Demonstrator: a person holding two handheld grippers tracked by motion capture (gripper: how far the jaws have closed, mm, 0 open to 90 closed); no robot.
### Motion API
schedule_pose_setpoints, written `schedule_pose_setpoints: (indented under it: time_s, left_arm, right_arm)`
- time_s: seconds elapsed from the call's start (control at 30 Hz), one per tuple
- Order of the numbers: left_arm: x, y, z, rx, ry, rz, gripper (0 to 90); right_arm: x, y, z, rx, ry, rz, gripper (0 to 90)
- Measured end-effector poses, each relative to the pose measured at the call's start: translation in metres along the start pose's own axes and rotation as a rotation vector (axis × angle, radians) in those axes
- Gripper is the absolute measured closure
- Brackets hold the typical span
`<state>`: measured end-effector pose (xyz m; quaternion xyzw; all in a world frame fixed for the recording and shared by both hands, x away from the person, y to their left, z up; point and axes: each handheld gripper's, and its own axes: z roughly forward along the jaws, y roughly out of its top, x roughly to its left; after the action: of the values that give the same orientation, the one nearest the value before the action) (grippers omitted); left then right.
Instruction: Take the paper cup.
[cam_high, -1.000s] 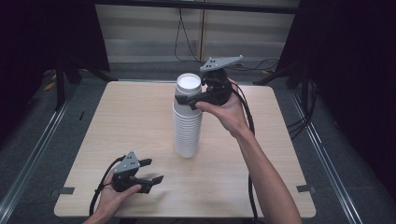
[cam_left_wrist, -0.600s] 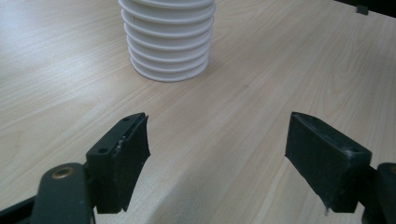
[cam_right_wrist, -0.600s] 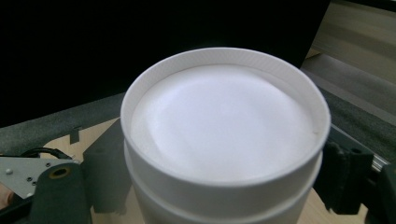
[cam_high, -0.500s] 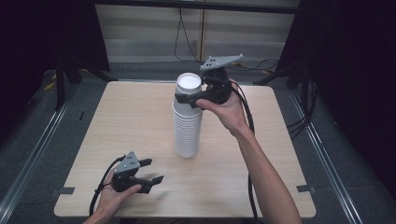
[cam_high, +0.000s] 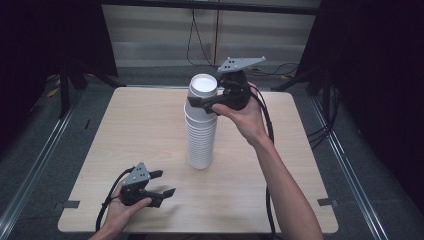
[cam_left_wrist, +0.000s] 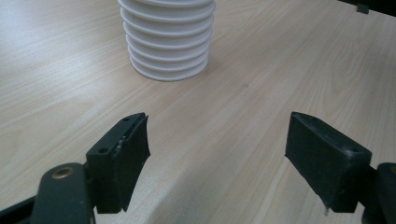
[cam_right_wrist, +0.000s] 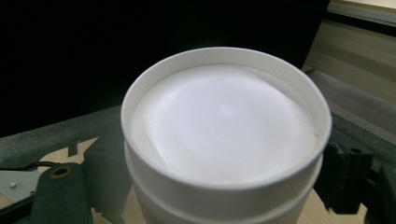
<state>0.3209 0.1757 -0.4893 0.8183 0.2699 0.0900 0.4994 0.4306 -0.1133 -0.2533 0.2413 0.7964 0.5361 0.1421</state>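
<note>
A tall stack of white foam cups (cam_high: 201, 135) stands upright in the middle of the wooden table (cam_high: 135, 125). My right gripper (cam_high: 202, 99) reaches in from the right at the top of the stack, its jaws on either side of the top cup (cam_high: 203, 86) and shut on it. In the right gripper view the top cup (cam_right_wrist: 224, 121) sits between the black jaws, its open mouth facing the camera. My left gripper (cam_high: 162, 183) rests near the table's front left, open, with nothing between its jaws. In the left gripper view the stack's base (cam_left_wrist: 168, 42) stands ahead of the left gripper (cam_left_wrist: 217, 149).
Cables (cam_high: 265, 120) trail from both grippers across the table. Metal rails (cam_high: 45, 150) run along the floor on both sides. Black stands and a dark curtain surround the table.
</note>
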Motion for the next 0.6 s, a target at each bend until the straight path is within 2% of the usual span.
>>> schedule_pose_setpoints:
  time_s: [0.07, 0.1, 0.6]
  left_arm:
    - [0.001, 0.0, -0.001, 0.001, 0.007, 0.013, 21.2]
    - [0.0, 0.0, 0.0, -0.002, 0.004, -0.001, 21.2]
    - [0.0, 0.0, 0.0, 0.001, 0.002, -0.001, 21.3]
  right_arm:
    - [0.0, 0.0, -0.002, -0.015, 0.004, -0.002, 20.0]
    - [0.0, 0.0, -0.003, -0.022, 0.005, 0.0, 20.0]
    - [0.002, 0.012, -0.009, -0.08, -0.01, -0.008, 20.5]
